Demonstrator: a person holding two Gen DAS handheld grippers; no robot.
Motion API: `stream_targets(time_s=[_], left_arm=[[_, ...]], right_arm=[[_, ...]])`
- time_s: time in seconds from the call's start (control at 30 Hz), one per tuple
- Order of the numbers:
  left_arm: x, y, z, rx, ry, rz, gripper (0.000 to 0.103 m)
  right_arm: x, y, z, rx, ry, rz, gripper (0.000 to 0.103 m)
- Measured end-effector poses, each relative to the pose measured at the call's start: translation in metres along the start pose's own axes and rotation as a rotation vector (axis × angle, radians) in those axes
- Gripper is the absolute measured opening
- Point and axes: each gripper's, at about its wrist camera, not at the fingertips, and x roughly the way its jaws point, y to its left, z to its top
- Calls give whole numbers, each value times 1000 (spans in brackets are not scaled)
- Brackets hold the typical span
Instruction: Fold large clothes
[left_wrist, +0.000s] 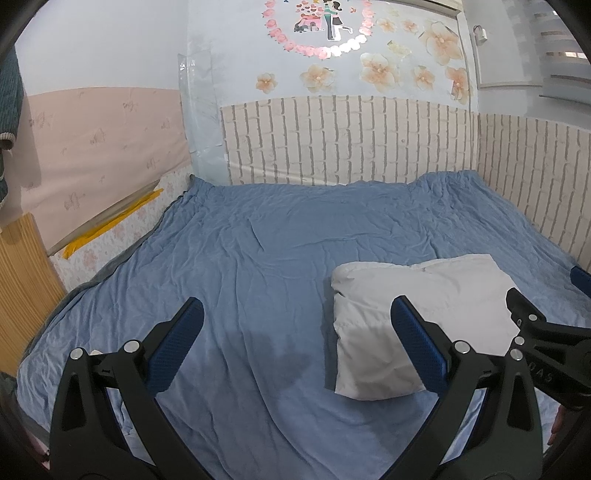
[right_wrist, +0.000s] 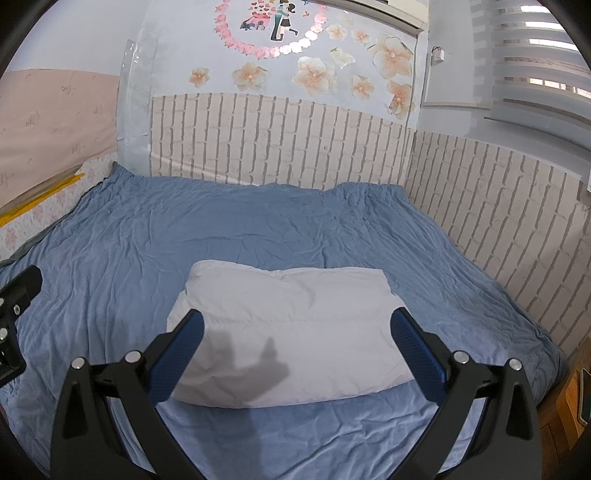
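We find white garment folded into compact bundle on bed, near its front edge. Left hand-held gripper and right hand-held gripper both spread wide, empty, hovering above bundle; we judge folding complete.

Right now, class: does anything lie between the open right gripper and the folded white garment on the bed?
Nothing visible does. The right gripper hangs open just above the white garment, with only the bare blue bedcover around it. The left gripper is off to the side.
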Motion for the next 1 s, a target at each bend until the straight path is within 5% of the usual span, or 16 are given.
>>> stream_targets(time_s=[1.0], left_arm=[[5, 1, -5, 10, 35, -18, 100]], right_arm=[[0, -1, -1, 6, 3, -8, 101]])
